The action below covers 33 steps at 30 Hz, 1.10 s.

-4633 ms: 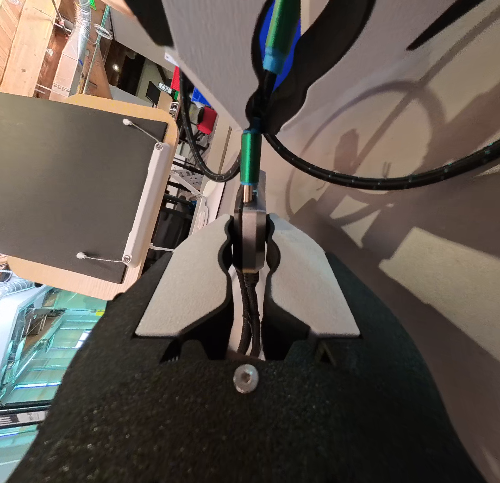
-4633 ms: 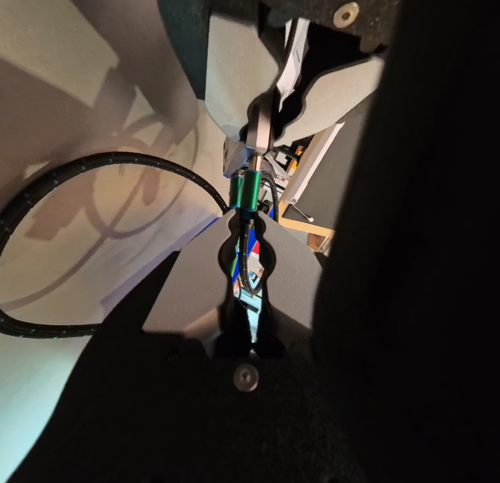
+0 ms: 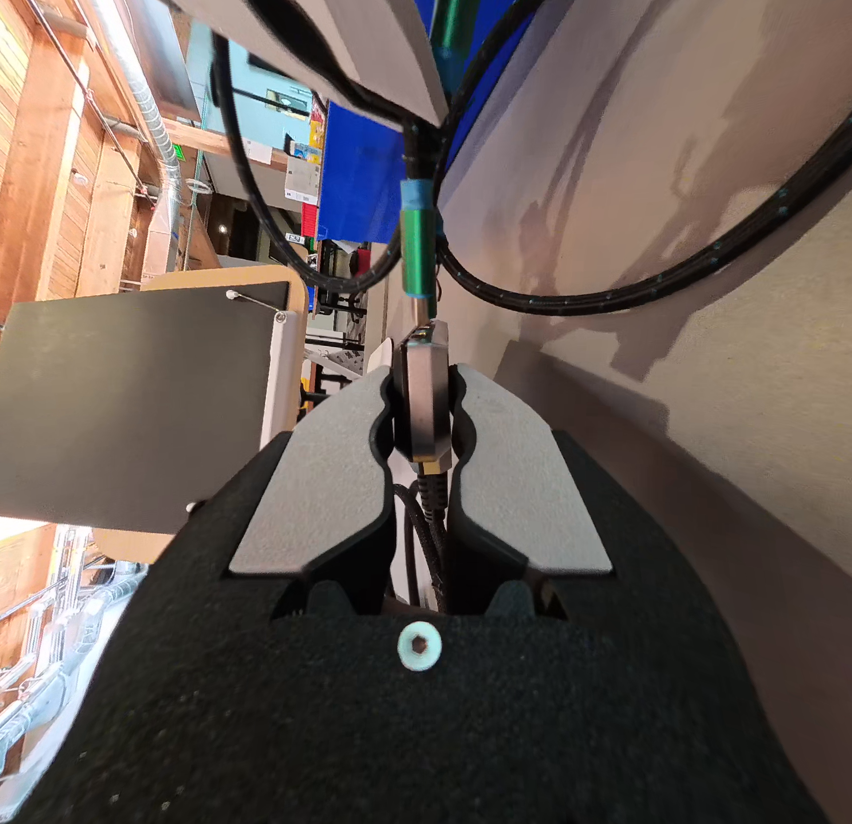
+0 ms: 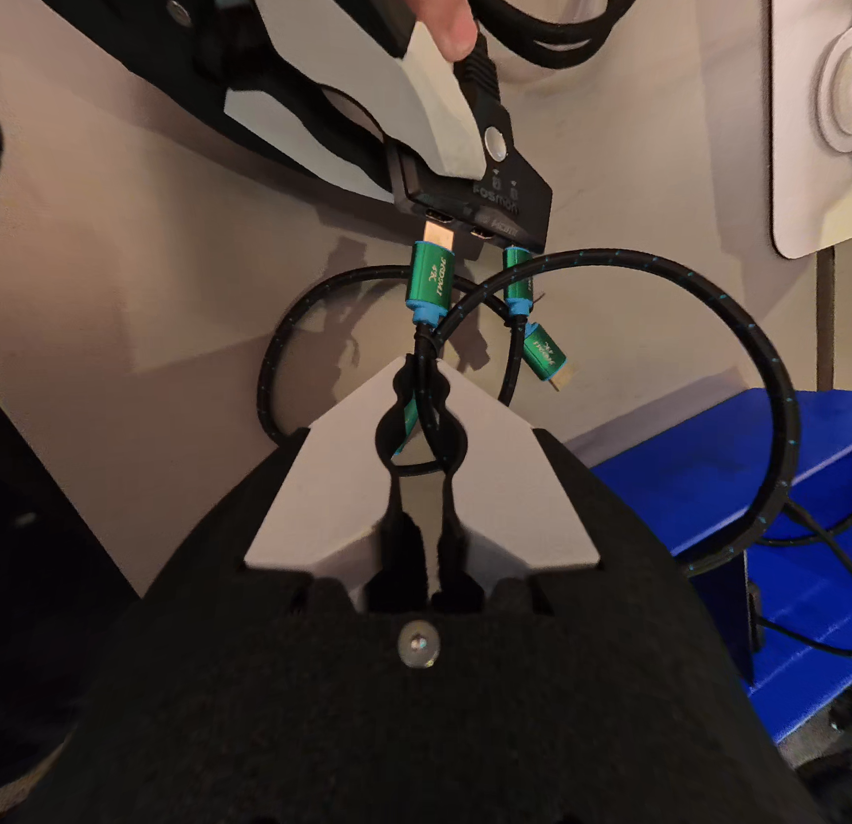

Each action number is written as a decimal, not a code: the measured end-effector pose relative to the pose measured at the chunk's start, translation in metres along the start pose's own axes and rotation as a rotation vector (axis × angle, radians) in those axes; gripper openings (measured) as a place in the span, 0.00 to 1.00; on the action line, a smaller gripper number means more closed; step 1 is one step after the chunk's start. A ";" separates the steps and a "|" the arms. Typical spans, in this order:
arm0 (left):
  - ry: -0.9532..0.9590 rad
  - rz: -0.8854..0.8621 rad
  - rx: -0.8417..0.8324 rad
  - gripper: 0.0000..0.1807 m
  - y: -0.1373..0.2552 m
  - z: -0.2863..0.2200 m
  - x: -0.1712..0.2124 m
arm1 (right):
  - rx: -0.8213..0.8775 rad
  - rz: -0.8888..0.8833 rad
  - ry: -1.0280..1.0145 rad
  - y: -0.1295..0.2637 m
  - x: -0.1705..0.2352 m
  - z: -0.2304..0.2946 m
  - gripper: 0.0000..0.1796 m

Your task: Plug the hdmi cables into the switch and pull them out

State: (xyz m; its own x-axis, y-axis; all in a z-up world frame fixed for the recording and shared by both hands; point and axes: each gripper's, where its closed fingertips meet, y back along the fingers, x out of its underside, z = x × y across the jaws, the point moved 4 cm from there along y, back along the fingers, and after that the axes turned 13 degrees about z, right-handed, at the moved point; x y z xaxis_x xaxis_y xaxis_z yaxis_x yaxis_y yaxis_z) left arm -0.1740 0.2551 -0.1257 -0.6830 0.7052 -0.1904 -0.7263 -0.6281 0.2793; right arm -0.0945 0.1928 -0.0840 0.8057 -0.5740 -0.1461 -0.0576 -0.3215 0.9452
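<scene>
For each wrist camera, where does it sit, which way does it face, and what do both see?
Left wrist view: on the left gripper, looking along its grey fingers, shut on the flat dark HDMI switch, edge-on, toward a green metal plug.
Right wrist view: on the right gripper, looking along its grey fingers, shut on the black braided cable behind that plug, toward the switch's face; a person's fingertip shows above.
Shared: the switch, the green plug at its port, the opposite gripper.

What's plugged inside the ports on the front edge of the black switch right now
Nothing sits fully inside. One green plug has its metal tip just at the left port of the switch; the middle port is empty. The second green plug meets the right corner; its tip is hidden.
</scene>
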 end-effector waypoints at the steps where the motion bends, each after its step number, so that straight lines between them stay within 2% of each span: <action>1: -0.005 -0.005 0.004 0.11 0.000 -0.001 -0.001 | 0.005 0.004 0.009 -0.001 -0.001 -0.001 0.04; 23: -0.057 -0.041 -0.062 0.11 0.005 0.000 -0.005 | -0.137 -0.106 -0.035 0.000 0.004 -0.003 0.04; 33: -0.057 -0.054 -0.090 0.11 0.007 0.002 -0.007 | -0.112 -0.083 0.008 0.003 0.002 0.002 0.04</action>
State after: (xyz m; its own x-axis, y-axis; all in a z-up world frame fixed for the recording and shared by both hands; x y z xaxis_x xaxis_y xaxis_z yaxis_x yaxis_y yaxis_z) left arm -0.1742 0.2462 -0.1203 -0.6394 0.7545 -0.1484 -0.7674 -0.6142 0.1839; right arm -0.0943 0.1894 -0.0821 0.8098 -0.5426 -0.2233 0.0752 -0.2814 0.9566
